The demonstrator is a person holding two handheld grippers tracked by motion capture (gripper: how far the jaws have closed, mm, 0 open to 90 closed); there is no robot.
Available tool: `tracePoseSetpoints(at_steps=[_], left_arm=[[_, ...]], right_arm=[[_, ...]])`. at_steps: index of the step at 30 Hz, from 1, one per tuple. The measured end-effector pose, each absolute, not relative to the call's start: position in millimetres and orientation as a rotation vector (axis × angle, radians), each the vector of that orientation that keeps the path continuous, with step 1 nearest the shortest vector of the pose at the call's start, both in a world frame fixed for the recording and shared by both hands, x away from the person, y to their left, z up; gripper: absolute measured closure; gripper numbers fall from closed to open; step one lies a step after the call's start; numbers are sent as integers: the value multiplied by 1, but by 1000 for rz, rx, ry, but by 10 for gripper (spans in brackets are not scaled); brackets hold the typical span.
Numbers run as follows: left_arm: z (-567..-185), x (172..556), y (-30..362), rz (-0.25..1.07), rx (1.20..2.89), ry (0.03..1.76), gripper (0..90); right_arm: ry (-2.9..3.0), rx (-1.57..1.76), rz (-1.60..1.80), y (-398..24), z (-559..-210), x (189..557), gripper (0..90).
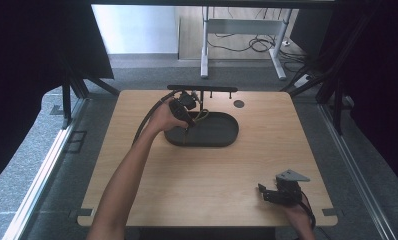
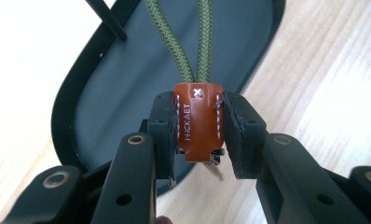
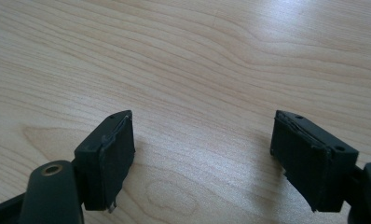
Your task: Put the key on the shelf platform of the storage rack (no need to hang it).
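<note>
Over tray, bench far edge: left gripper pinched brown leather tab of green cord.
Near-right corner: right gripper spread wide, held nothing.

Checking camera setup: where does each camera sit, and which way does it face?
High view: above the person's side, looking forward and down at the table; forearms, left gripper and right gripper enter from below.
Left gripper view: on the left gripper, facing the tray; fingers clamp a leather tab on a green cord.
Right gripper view: on the right gripper, facing bare table; fingers apart.
Shared: high and left views both show the tray.
</note>
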State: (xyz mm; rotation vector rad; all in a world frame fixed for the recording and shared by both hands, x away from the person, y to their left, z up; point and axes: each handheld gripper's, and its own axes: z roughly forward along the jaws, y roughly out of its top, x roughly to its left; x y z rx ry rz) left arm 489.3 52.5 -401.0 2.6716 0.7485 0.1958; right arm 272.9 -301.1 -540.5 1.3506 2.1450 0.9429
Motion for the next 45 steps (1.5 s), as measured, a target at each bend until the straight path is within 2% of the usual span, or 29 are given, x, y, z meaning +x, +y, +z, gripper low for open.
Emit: tracePoseSetpoints(at_steps=[11,24,32,41,45], left_arm=[[-418,512,33,206,2680,766,669],[-445,508,25,217,2729,756,656],[-446,506,29,221,2720,772,619],[-430,490,37,220,2664,753,508],[-422,479,45,227,2626,746,486]], right_arm=[[2145,1352,942,-301,-541,273,218],[2144,1356,941,-301,-540,273,218],[2142,1358,940,-301,-540,273,217],[2142,1355,940,-302,-541,273,218],[2143,1355,940,-302,-541,273,218]])
